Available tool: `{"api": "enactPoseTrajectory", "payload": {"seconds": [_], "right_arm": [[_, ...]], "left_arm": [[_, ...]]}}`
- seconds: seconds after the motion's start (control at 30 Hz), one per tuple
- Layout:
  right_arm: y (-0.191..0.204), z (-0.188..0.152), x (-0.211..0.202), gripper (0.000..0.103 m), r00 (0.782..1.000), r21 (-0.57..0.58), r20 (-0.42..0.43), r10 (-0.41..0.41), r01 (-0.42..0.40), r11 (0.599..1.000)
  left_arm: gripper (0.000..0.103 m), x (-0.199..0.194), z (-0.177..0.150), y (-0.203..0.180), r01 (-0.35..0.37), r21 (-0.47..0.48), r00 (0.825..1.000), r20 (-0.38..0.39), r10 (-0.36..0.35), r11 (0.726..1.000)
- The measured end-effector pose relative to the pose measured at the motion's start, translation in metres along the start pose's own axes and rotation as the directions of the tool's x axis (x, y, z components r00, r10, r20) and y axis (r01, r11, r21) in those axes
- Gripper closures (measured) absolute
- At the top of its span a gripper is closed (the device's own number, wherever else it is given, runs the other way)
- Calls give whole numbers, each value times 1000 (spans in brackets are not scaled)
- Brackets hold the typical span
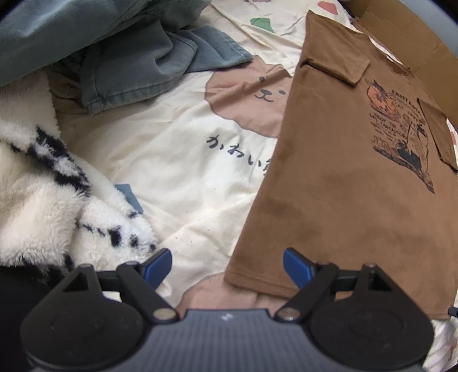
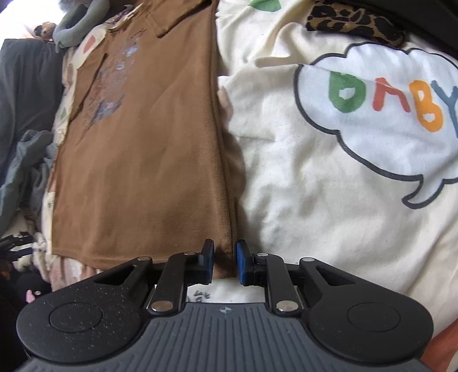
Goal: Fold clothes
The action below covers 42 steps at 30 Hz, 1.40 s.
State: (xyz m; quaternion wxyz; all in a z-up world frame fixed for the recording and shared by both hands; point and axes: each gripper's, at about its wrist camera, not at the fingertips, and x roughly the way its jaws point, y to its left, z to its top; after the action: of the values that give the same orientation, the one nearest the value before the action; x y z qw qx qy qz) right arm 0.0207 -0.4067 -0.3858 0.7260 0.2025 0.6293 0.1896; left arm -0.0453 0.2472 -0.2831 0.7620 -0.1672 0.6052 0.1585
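A brown T-shirt (image 1: 329, 186) with a cat print lies flat on the cream bed sheet (image 1: 171, 171), both sleeves folded in over its body. My left gripper (image 1: 227, 261) stands open over the shirt's lower left hem corner, one blue pad above the sheet and the other above the brown cloth. In the right wrist view the same T-shirt (image 2: 143, 157) stretches away from me. My right gripper (image 2: 225, 257) is nearly closed at the lower right hem corner, and the brown fabric fills the narrow gap between its blue pads.
Grey-green garments (image 1: 128, 57) are piled at the upper left, and a fluffy white and black blanket (image 1: 43, 186) lies at the left. A cardboard box (image 1: 400, 25) sits beyond the shirt. A leopard-print cloth (image 2: 352, 20) lies at the far right on the printed sheet (image 2: 300, 200).
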Motion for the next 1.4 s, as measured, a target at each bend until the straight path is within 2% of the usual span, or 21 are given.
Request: {"api": "enactPoseTrajectory", "payload": {"seconds": [0.2, 0.53, 0.73, 0.8, 0.9, 0.97, 1.13, 1.23, 1.4], "right_arm": [[-2, 2, 11, 87, 999, 21, -22, 24, -23, 1000], [-17, 7, 15, 83, 997, 37, -75, 15, -13, 999], [-29, 7, 23, 84, 993, 118, -74, 92, -83, 990], [-34, 7, 24, 88, 990, 140, -79, 113, -101, 985], [-30, 9, 23, 92, 991, 107, -96, 88, -78, 991], [-24, 10, 22, 99, 992, 85, -100, 73, -65, 994], [-11, 9, 14, 100, 995, 42, -93, 20, -16, 999], [-6, 9, 5, 101, 996, 21, -83, -20, 22, 1000], [5, 12, -5, 101, 993, -31, -60, -104, 102, 994]], "left_arm": [[16, 0, -2, -1, -3, 6, 1000, -7, 3, 1000], [16, 4, 0, 1, -4, 2, 1000, -2, 4, 1000], [16, 8, -1, 1, 1, 8, 1000, -7, -1, 1000], [16, 10, -1, 1, 6, 9, 1000, -5, -6, 1000], [17, 12, 1, -2, 7, 15, 1000, 2, -7, 1000], [20, 14, 2, -2, 9, 22, 1000, 4, -9, 1000], [25, 19, 3, -1, 18, 33, 1000, 14, -19, 999], [32, 26, 1, -2, 23, 59, 1000, 5, -23, 998], [50, 36, -7, -7, 34, 109, 999, -4, -34, 994]]}}
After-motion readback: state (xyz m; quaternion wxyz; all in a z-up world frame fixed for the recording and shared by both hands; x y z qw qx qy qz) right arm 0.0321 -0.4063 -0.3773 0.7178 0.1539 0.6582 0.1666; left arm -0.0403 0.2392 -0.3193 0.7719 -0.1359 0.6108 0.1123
